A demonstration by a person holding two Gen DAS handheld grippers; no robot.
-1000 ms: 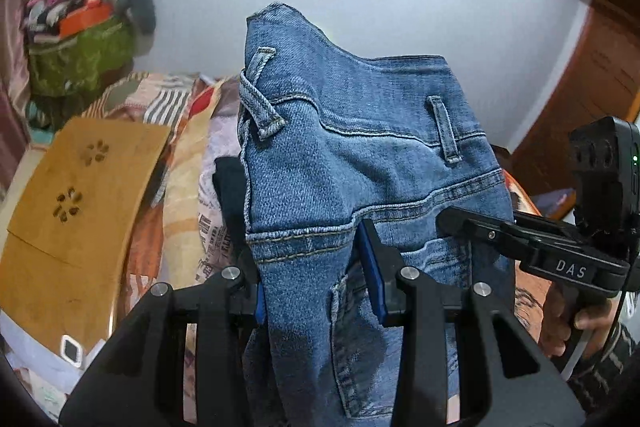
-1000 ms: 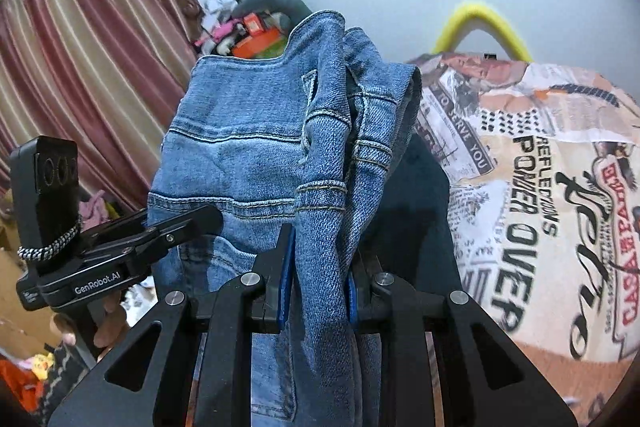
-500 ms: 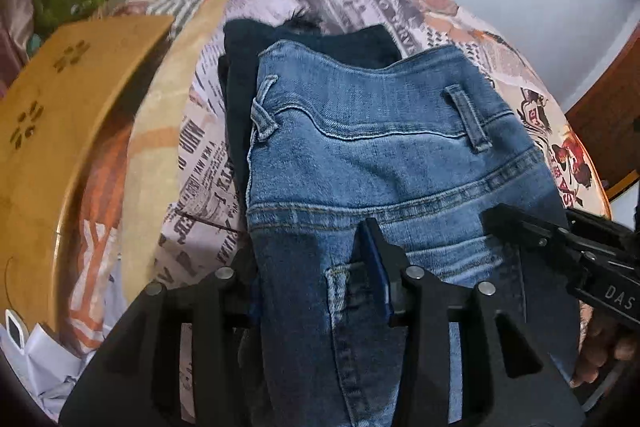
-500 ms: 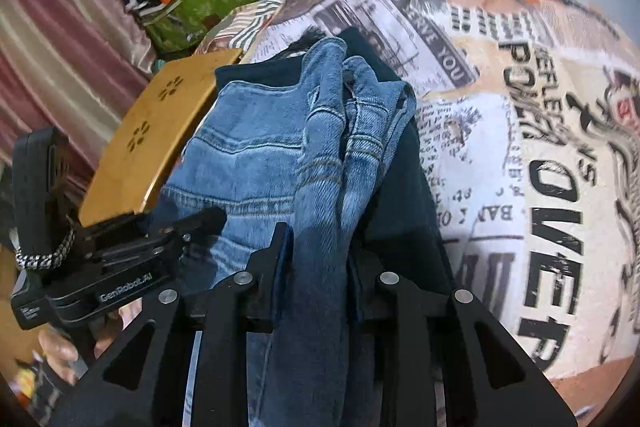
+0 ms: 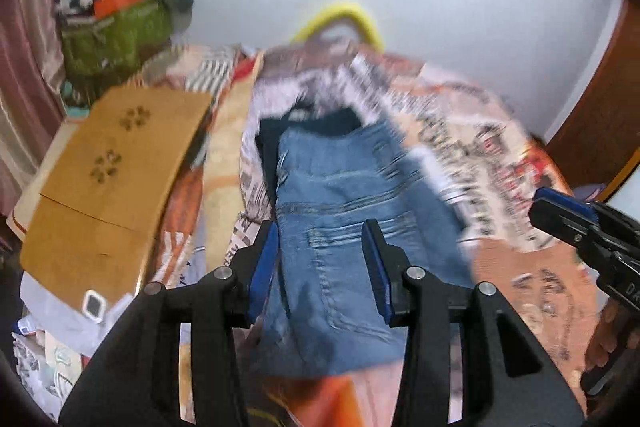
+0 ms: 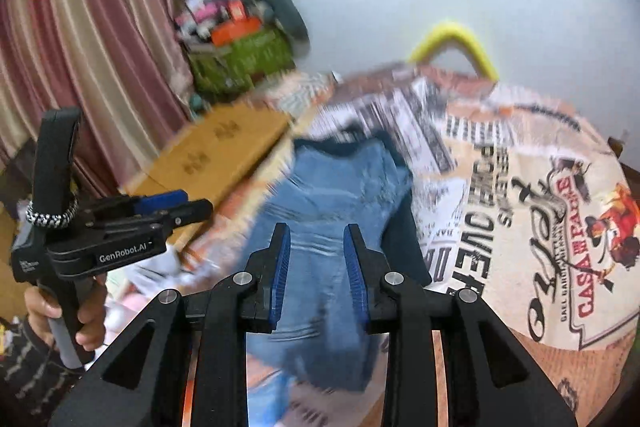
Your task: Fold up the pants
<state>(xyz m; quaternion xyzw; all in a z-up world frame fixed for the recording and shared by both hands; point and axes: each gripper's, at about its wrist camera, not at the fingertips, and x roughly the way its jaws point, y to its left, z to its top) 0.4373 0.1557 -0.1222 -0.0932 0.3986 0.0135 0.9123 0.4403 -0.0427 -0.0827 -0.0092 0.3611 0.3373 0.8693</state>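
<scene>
Left wrist view shows the bed (image 5: 500, 155) with its newsprint-patterned cover, and the folded blue jeans (image 5: 340, 211) lying near its middle on top of a dark garment (image 5: 320, 121), beside a wooden board (image 5: 116, 171) at the bed's left edge. The left gripper (image 5: 322, 263) hangs above the jeans, jaws apart and empty, having just opened. In the right wrist view the right gripper (image 6: 316, 263) is likewise parted, clear of the denim, holding nothing.
</scene>
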